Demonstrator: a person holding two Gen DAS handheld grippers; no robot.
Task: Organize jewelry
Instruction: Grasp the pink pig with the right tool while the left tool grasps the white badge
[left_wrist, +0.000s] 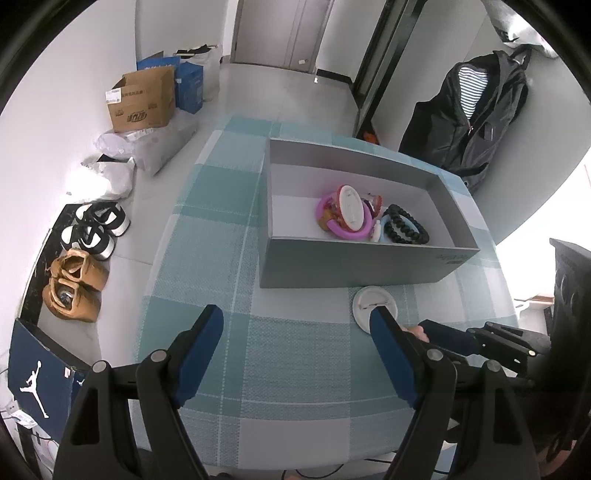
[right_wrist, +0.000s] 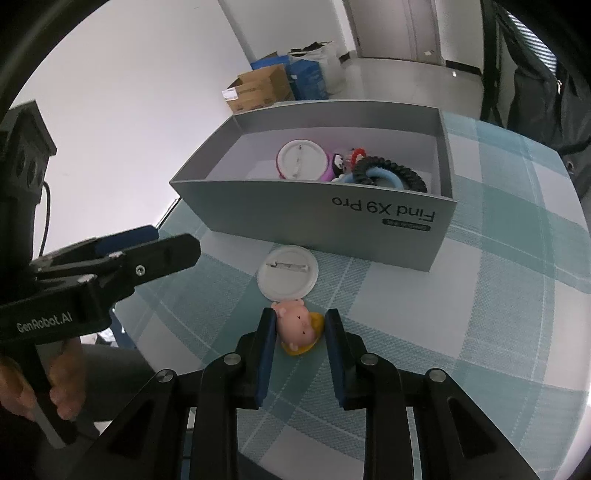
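Box: open grey cardboard box (right_wrist: 332, 221) on the checked table (right_wrist: 480, 332); taken as the landmark below.
Already in box: pink ring (left_wrist: 360, 232), black beaded bracelet (left_wrist: 406, 225), pale blue ring (right_wrist: 388, 177), a white badge (right_wrist: 301, 160) lying back-up, all heaped toward one end.
Pig charm: small pink and yellow figure (right_wrist: 299, 326), on the table in front of the box's printed wall, just beyond the white badge lying there.
Loose badge: white round pin badge (right_wrist: 288, 273), back-up with its pin showing, just in front of the box wall, touching or nearly touching the charm.
Right gripper (right_wrist: 299, 328): fingers (right_wrist: 267, 343) closed on the pig charm, one pad on each flank.
Left gripper (left_wrist: 295, 332): fingers (left_wrist: 201, 343) wide apart, nothing between, hanging over bare table in front of the box.
Charm handling, judged: light, moulded plastic or rubber, fairly stiff, rounded and smooth, so liable to squirt out of a pinch; best gripped across the widest part of the body, as now, not at the ears.
Badge handling, judged: thin, flat, light, hard to get under; likely best taken edge-on across the rim, away from the pin.
Breakage risk, judged: low for both; main worry is slipping on the lift over the box wall.
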